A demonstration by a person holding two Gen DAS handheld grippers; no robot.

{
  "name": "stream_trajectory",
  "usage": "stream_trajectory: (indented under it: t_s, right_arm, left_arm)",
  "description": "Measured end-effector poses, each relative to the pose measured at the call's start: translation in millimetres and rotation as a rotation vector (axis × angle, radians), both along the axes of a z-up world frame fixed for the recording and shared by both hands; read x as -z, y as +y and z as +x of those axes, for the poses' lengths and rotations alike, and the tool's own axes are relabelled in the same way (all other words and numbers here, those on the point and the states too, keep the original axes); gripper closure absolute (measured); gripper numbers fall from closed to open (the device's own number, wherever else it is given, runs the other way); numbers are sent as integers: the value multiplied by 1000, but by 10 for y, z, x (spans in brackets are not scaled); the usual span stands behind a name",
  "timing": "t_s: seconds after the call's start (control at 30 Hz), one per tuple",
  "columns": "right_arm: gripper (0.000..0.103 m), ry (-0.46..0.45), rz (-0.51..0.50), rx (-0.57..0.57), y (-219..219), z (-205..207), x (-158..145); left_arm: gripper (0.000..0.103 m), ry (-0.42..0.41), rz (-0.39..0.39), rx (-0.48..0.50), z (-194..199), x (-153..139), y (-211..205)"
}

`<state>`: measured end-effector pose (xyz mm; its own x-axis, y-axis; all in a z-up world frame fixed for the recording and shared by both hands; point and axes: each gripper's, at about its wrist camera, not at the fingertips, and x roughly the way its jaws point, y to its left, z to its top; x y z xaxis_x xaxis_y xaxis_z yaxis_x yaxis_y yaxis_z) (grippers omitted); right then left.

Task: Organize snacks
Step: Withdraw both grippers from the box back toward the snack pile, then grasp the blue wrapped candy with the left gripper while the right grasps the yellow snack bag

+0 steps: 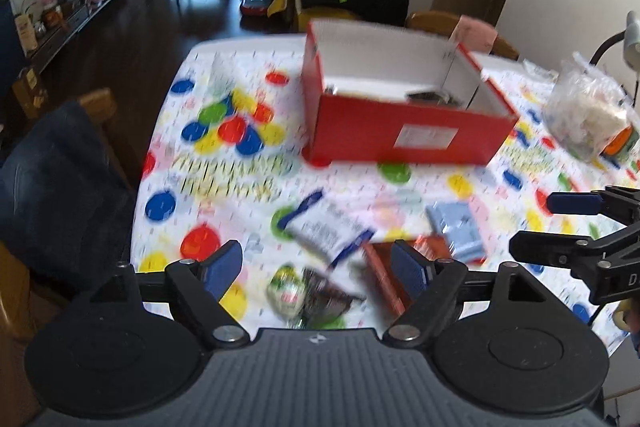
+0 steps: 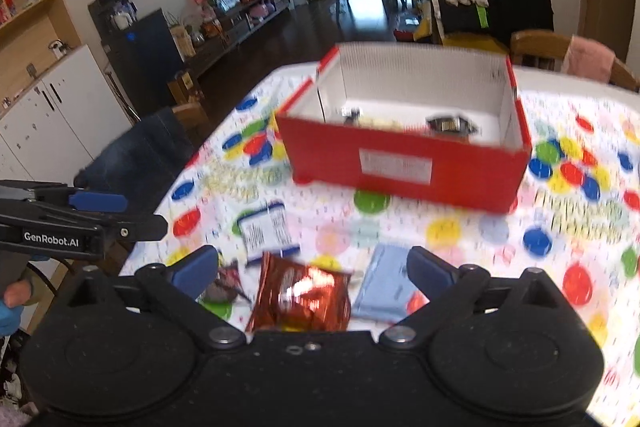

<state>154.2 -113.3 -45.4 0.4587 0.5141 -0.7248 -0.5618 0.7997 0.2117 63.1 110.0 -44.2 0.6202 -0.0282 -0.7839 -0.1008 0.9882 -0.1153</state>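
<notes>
Progress, left wrist view: red box (image 1: 400, 131) on the table (image 1: 224, 163) already has a couple of snacks in it, but a white packet (image 1: 328, 227), blue packet (image 1: 456, 229), red pack (image 1: 384, 279) and green foil sweet (image 1: 286, 289) are left out.
Left gripper (image 1: 316, 269): fingers fairly wide, holding nothing, hovering over that pile.
Progress, right wrist view: same box (image 2: 404, 163), mostly empty.
Right gripper (image 2: 314, 271): fingers wide apart, empty, red foil bag (image 2: 302, 297) right between them, not pinched yet I'd say.
</notes>
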Motion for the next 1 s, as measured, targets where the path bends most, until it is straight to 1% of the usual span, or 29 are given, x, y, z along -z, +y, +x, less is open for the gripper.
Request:
stream_trajectory:
  t_s: [0.1,0.23,0.33,0.4,0.53,0.6,0.67,0.77,0.93,1.0]
  right_arm:
    - [1,46,-17,7,3,-71,167]
    - [2,101,-57,22,25,-133,388]
    - [3,127,-96,24,78,-148,525]
    - [4,147,-114,30,105,-139,607]
    - [6,185,-142,47,166,-123,744]
    - [14,202,-158,57,204,-109,809]
    - [17,216,-163,73,237,-96,867]
    - [24,224,-177,71,294,-97,923]
    - [28,215,-188,75,376,-82,953]
    - [30,216,-188,76,397,-75,960]
  left_arm:
    - [22,52,-21,-12,-75,184,20]
    - [22,110,-9,-29,-119,376,-2]
    - [22,149,9,-60,-118,508,0]
    - [22,173,20,-75,-113,594,4]
    - [22,218,4,-105,-102,735,35]
    - [22,228,0,-117,-99,779,41]
    - [22,233,-2,-130,-97,813,42]
    - [22,235,-4,-134,-90,850,9]
    - [23,238,9,-131,-55,899,-49]
    - [31,241,16,-126,-38,920,-71]
